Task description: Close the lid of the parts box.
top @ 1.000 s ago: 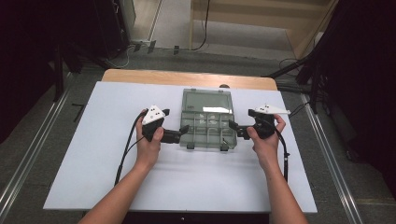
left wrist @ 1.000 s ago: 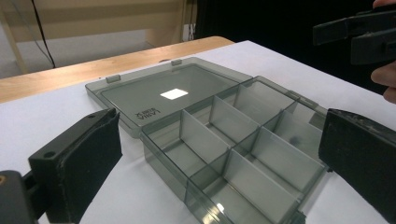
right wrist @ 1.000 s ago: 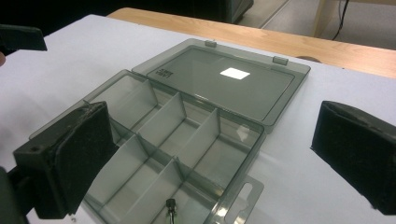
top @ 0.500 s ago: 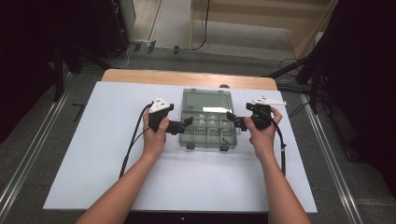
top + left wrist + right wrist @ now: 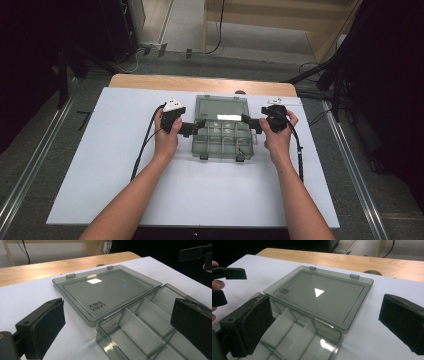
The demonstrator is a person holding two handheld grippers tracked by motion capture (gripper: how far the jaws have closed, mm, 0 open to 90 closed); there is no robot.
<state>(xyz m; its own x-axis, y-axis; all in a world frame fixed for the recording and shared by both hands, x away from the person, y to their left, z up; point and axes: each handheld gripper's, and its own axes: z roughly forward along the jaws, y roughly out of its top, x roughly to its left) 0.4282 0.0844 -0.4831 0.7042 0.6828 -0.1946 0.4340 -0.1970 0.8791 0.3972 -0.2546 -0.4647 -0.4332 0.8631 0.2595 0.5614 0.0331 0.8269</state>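
Observation:
An open smoky-grey compartment box (image 5: pixel 222 142) lies mid-table, its lid (image 5: pixel 221 106) flat on the far side. The dividers look bare. My left gripper (image 5: pixel 196 125) sits at the box's left edge near the hinge, jaws open and pointing right. My right gripper (image 5: pixel 248 121) mirrors it at the right edge, open too. In the left gripper view, the left gripper (image 5: pixel 117 315) spans the lid (image 5: pixel 107 290) and the tray (image 5: pixel 140 327) corner. In the right gripper view, the right gripper (image 5: pixel 325 312) frames the lid (image 5: pixel 322 292) and tray (image 5: pixel 294 335).
A white sheet (image 5: pixel 115 165) covers the table, with a wooden strip (image 5: pixel 200 82) showing along its far edge. Cables trail from both grippers toward the front. A small white item (image 5: pixel 281 101) lies by the box's far right corner. Dark floor and stands surround the table.
Both hands have slid away from me along the box's sides, from its front half to the hinge line. The jaws stay open and the box has not moved.

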